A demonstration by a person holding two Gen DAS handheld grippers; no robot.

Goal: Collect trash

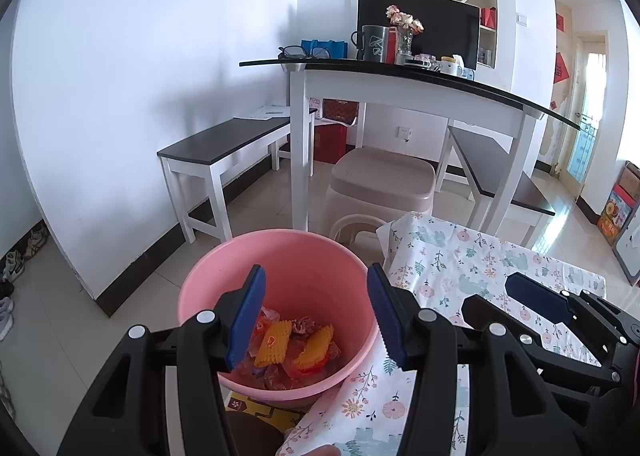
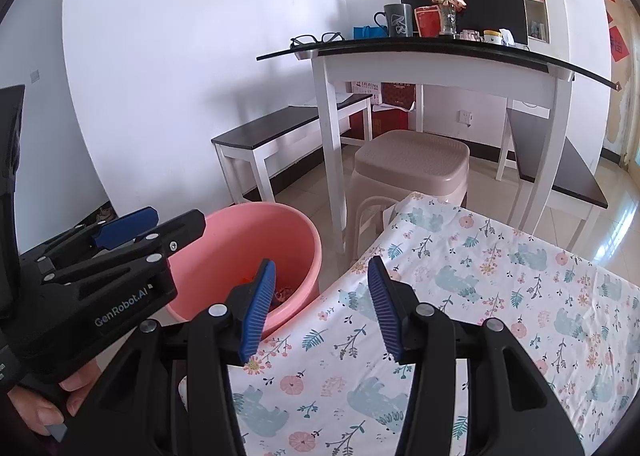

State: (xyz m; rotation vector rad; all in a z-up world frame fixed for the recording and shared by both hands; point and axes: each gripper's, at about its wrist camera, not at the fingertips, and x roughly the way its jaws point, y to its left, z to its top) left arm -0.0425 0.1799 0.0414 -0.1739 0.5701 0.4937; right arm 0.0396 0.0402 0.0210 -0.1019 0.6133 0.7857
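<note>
Left wrist view, left gripper (image 1: 316, 316) spread wide, empty – above pink bucket (image 1: 224, 276) w/ wrappers (image 1: 294, 348), right gripper (image 2: 322, 306) also spread, empty

Beige stool (image 2: 412, 164) under white table (image 2: 440, 60); dark bench (image 1: 224, 140) by wall; glasses (image 2: 316, 38) on tabletop.

Black plastic grippers (image 1: 316, 312), ribbed blue jaws, silver rivets, white "GenRobot.AI" lettering.
</note>
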